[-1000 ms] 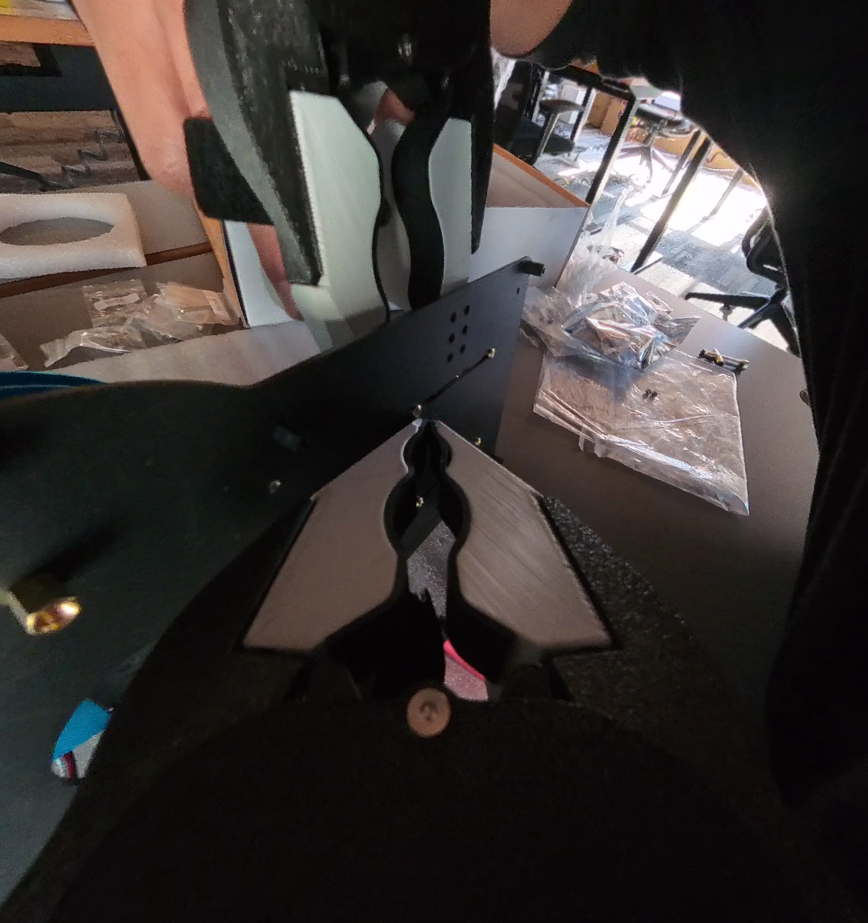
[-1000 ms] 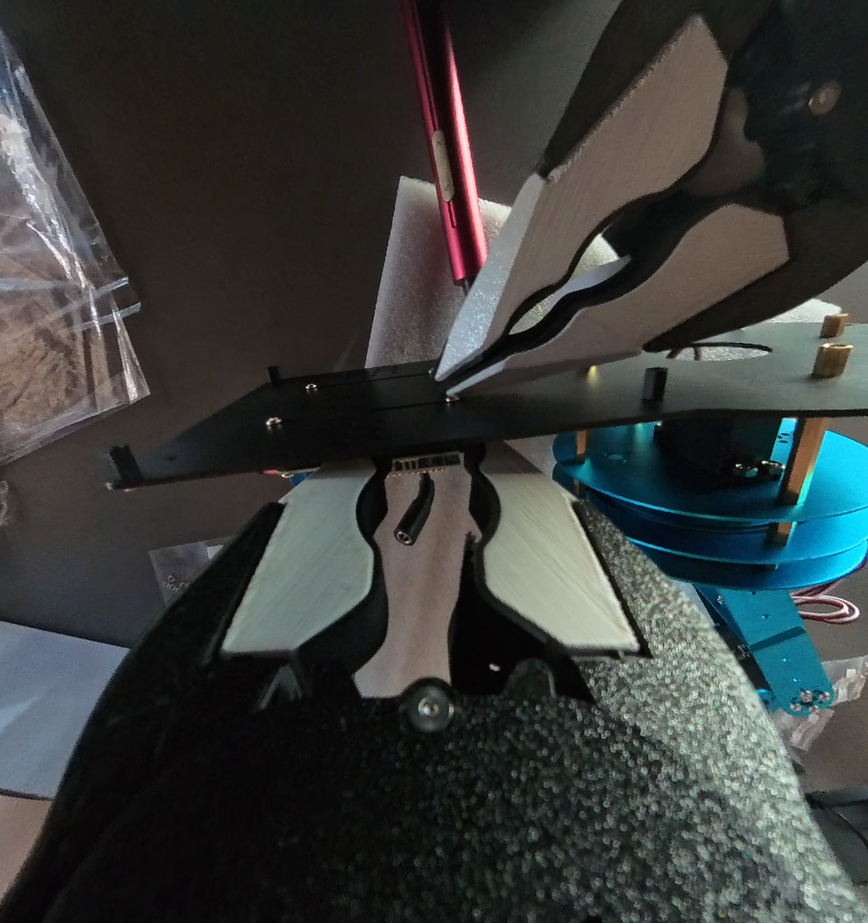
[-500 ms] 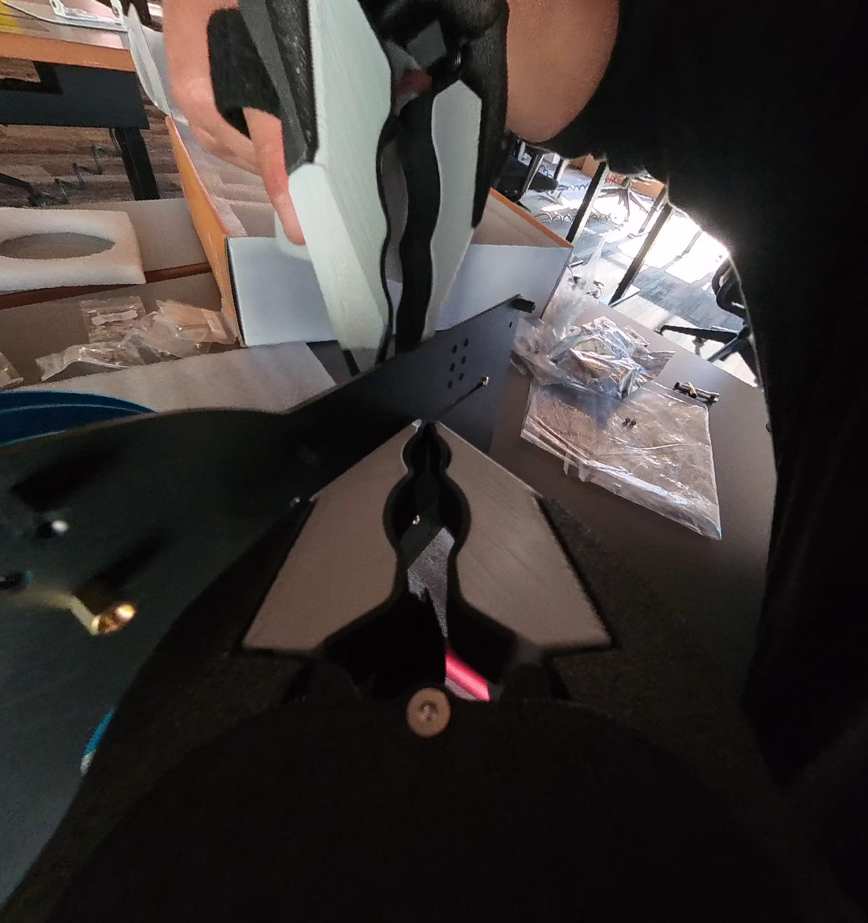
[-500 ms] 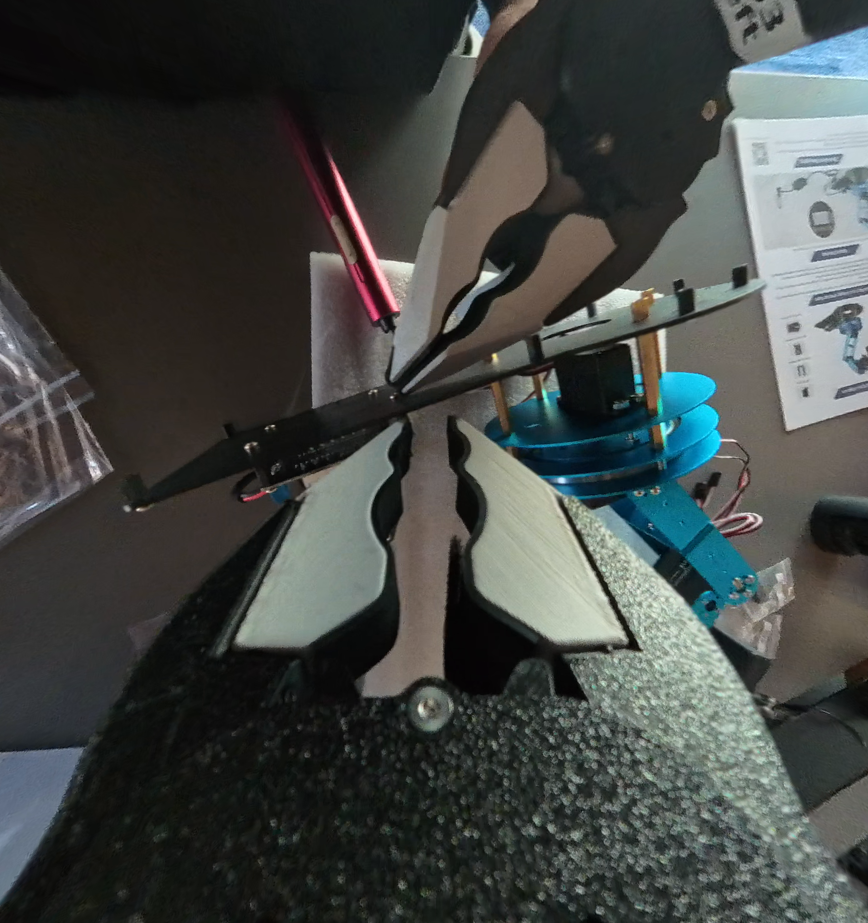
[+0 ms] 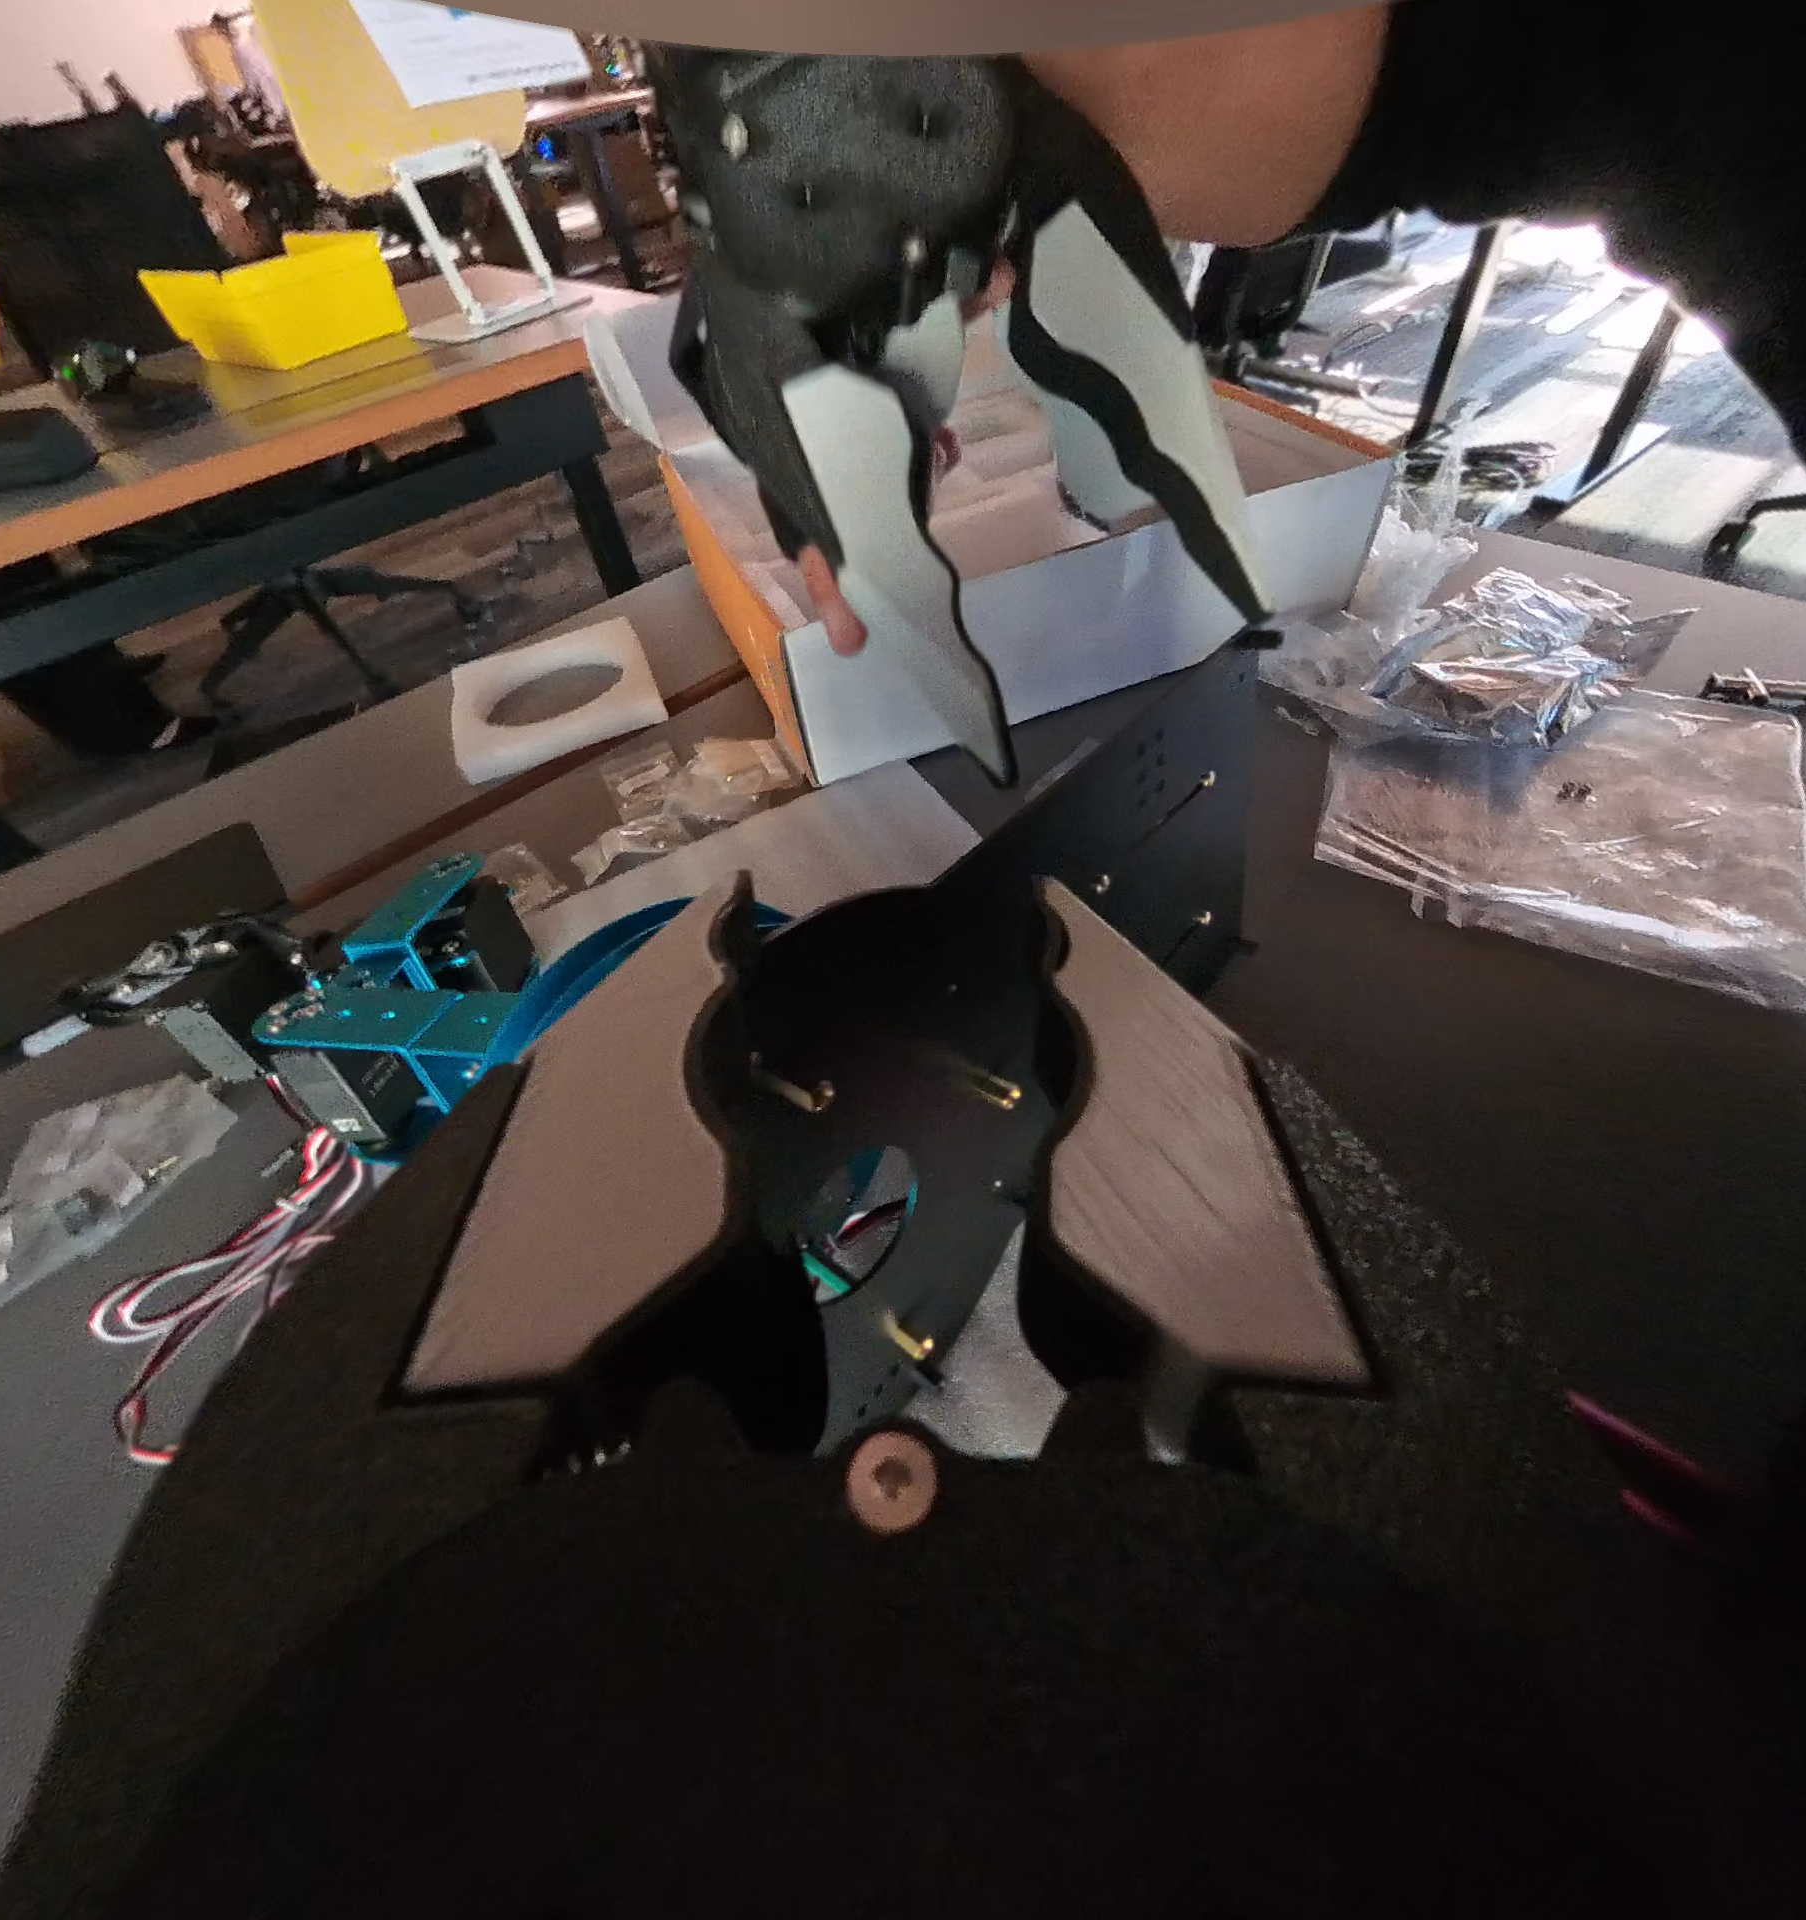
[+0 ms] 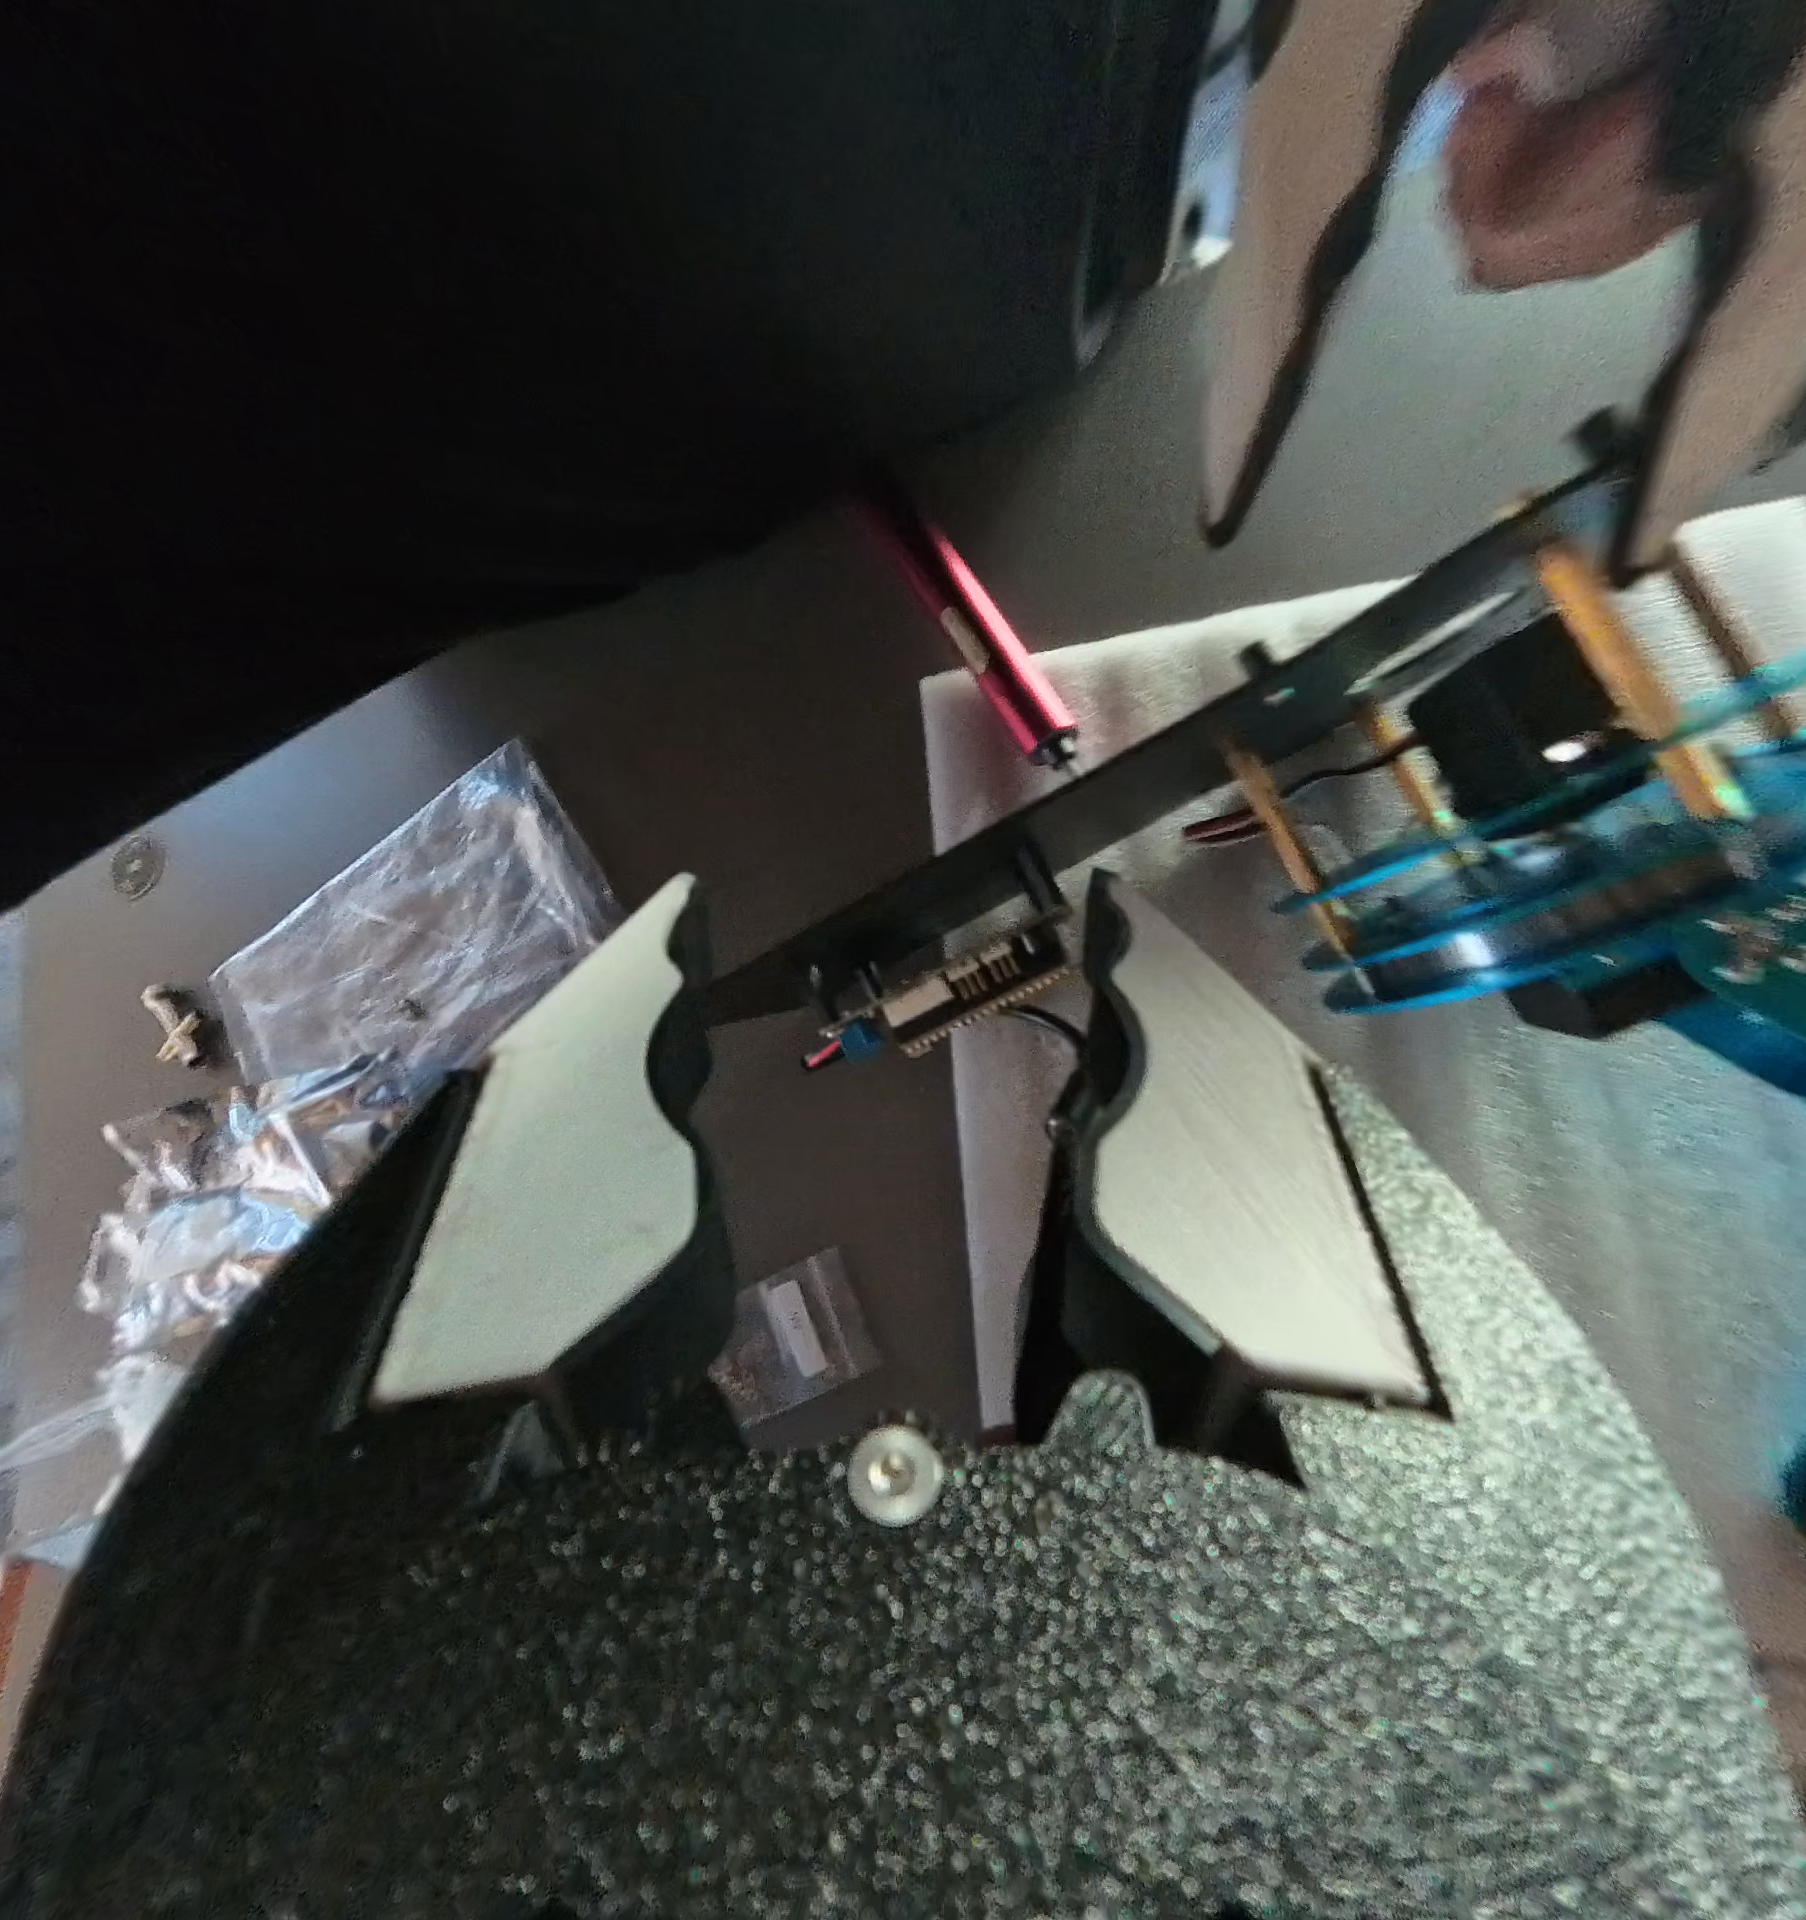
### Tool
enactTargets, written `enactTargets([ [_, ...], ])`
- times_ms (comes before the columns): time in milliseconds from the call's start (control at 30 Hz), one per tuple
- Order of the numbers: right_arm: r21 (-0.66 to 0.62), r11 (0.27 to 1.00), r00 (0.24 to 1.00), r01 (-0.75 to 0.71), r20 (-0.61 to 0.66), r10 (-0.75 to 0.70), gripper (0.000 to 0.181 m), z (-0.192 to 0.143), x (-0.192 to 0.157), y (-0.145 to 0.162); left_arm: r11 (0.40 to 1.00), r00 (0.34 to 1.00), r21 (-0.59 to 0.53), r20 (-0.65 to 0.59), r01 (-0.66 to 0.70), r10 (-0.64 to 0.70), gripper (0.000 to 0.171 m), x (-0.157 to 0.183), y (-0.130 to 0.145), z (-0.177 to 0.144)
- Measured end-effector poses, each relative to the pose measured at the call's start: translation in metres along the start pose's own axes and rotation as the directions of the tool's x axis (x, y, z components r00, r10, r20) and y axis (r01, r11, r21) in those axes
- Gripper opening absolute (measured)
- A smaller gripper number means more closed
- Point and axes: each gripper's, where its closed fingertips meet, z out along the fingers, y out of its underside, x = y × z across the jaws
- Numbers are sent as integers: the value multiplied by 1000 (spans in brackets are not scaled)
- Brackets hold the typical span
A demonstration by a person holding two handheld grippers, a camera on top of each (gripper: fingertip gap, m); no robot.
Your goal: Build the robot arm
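In the left wrist view, the left gripper stands in the lower middle of the frame with its 2 fingers spread wide and nothing between them. Through the gap shows a black plate with brass standoffs on it. The plate runs toward the upper right, and its far edge lies near a white open box.

The right gripper hangs in the upper middle of this view, fingers also spread. The tip of 1 finger is at the far corner of the plate; whether it touches I cannot tell.

At the left lies a blue metal arm assembly with red and white wires on the dark table. Clear plastic bags lie at the right, and a white foam piece with an oval hole lies above the blue parts.

In the right wrist view, the right gripper is open and empty in the middle of the frame. Just beyond its tips is the edge of the black plate, tilted upward to the right, with a small circuit board under it. Blue discs sit below the plate at the right. A red pen-like tool lies beside white foam. The left gripper shows blurred at the upper right, open, 1 finger at the plate.
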Motion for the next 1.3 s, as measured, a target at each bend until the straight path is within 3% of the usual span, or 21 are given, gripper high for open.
enactTargets([
  [200, -157, 987, 993, 33, 119, -14, 73, 34, 2, 13, 989, 991, -68, -39, -130, 128, 51, -2, 4, 1],
  [333, -265, 961, 994, 79, 96, -55, 68, 44, 8, 21, 982, 984, -81, -71, -170, 165, 53, 3, 6, 7],
  [467, -354, 931, 996, 86, 11, -87, 60, 43, 10, 23, 965, 968, -83, -52, -249, 245, 44, -2, 8, 7],
  [567, -346, 935, 995, 79, -34, -97, 47, 41, 13, 20, 959, 962, -70, -31, -274, 273, 43, -3, 8, 7],
  [967, -298, 952, 978, 67, -170, -122, 41, 36, 19, 16, 957, 958, -45, -3, -287, 287, 39, -6, 7, 7],
  [1000, -284, 957, 976, 61, -184, -117, 167, 36, 21, 15, 958, 959, -46, -2, -284, 284, 39, -6, 7, 7],
  [1100, -294, 955, 984, 47, -151, -95, 56, 39, 21, 16, 962, 962, -42, -2, -271, 272, 39, -6, 7, 8],
  [1200, -329, 943, 999, -48, -28, 41, 65, 46, 10, 22, 960, 961, -51, 5, -276, 277, 39, -6, 7, 7],
  [1300, -340, 938, 997, -72, -23, 68, 63, 46, 11, 23, 959, 960, -50, 10, -278, 279, 39, -6, 8, 7],
])
